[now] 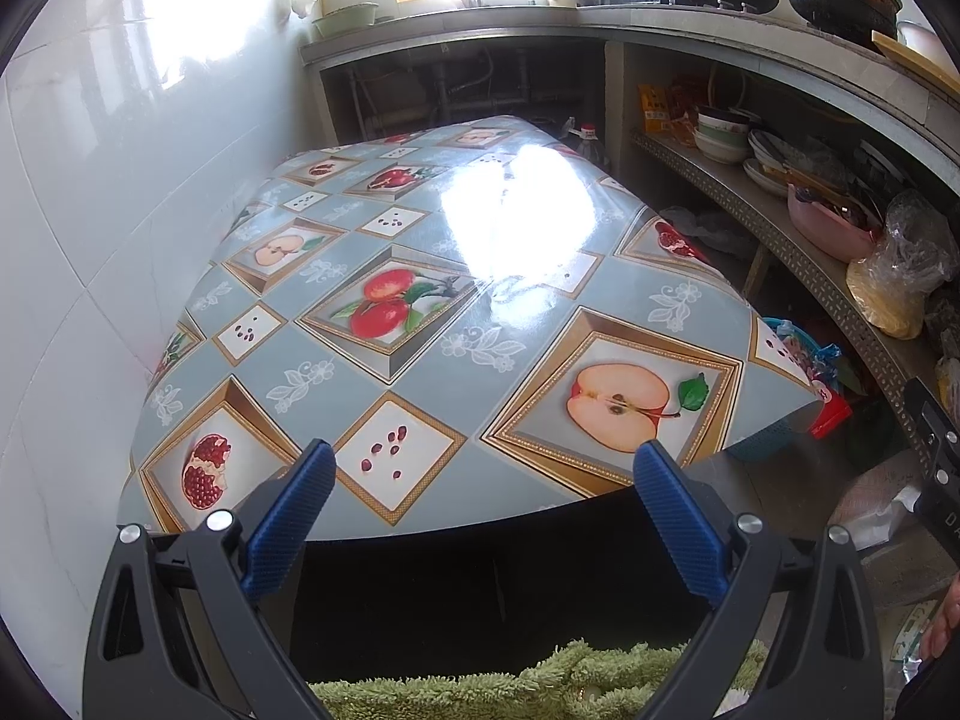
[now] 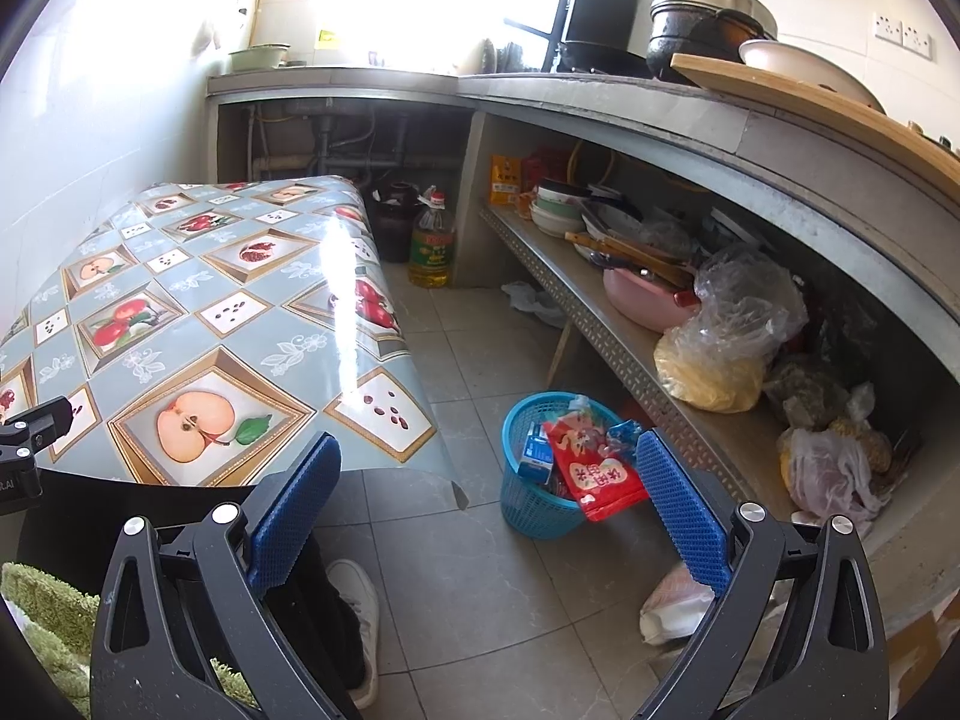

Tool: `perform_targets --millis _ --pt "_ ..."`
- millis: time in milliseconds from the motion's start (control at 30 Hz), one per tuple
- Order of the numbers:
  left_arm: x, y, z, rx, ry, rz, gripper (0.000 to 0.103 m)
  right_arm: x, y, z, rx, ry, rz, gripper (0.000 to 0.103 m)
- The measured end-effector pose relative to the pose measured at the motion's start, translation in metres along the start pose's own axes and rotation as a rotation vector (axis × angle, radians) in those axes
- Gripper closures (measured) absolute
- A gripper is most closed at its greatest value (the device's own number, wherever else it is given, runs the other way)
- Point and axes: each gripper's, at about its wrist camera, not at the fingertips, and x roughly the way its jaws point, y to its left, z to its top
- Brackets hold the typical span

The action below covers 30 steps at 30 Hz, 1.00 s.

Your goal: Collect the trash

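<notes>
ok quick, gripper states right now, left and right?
Left gripper: open, holding nothing, above the near table edge.
Right gripper: open, holding nothing, above the floor beside the blue trash basket.

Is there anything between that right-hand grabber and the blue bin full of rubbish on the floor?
Nothing visible does. The right gripper hangs open above bare floor tiles, and the blue bin, with a red packet sticking out of it, stands just ahead in the open. The table is off to the left, clear of that path.
</notes>
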Motion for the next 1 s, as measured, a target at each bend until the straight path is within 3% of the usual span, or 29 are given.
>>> perform_targets --millis 1000 --pt "0.0024 -0.0003 -0.0032 0.000 0.013 -0.007 0.006 -0.0033 0.0000 0.0008 0.005 -0.001 -0.003 0.008"
